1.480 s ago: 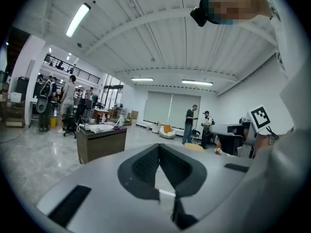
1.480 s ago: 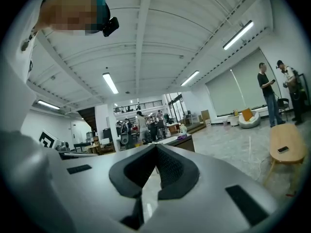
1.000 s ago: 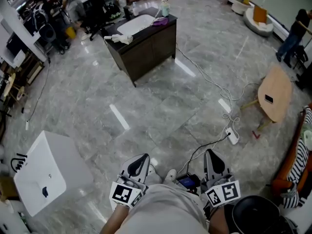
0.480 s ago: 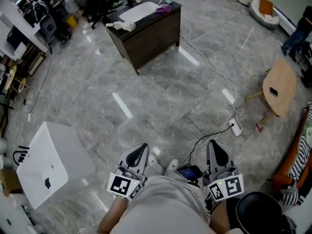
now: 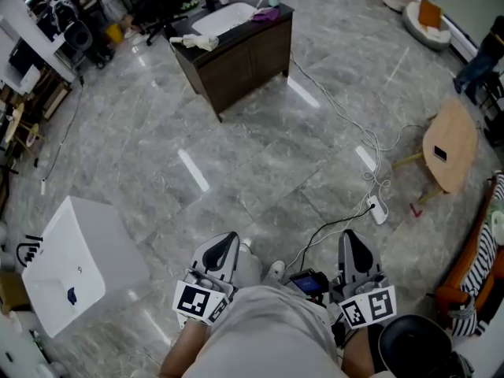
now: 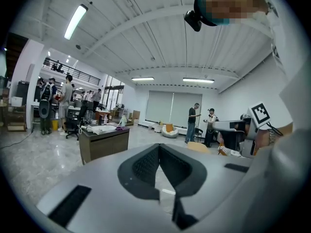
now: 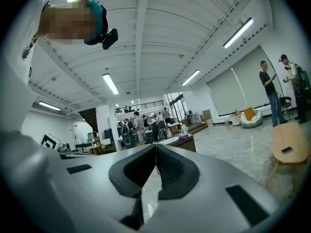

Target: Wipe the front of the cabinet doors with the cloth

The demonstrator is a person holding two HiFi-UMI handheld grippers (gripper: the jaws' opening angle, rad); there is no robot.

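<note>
The dark wooden cabinet (image 5: 240, 57) with a white sink on top stands far off across the grey floor. A pale cloth (image 5: 197, 42) lies on its left end and a purple one (image 5: 264, 12) on its right end. My left gripper (image 5: 228, 241) and right gripper (image 5: 346, 239) are held close to my body, side by side, both shut and holding nothing. In the left gripper view the cabinet (image 6: 104, 143) shows beyond the shut left gripper (image 6: 158, 146). In the right gripper view only its top corner (image 7: 182, 141) peeks past the shut right gripper (image 7: 155, 145).
A white box (image 5: 75, 266) stands on the floor at my left. A cable runs to a power strip (image 5: 377, 209) on the right, near a round wooden table (image 5: 446, 144). A black seat (image 5: 413, 345) is by my right side. People stand by desks in the background.
The head view has shifted a little, so the cabinet sits slightly higher in the picture. Both grippers stay shut, near my body.
</note>
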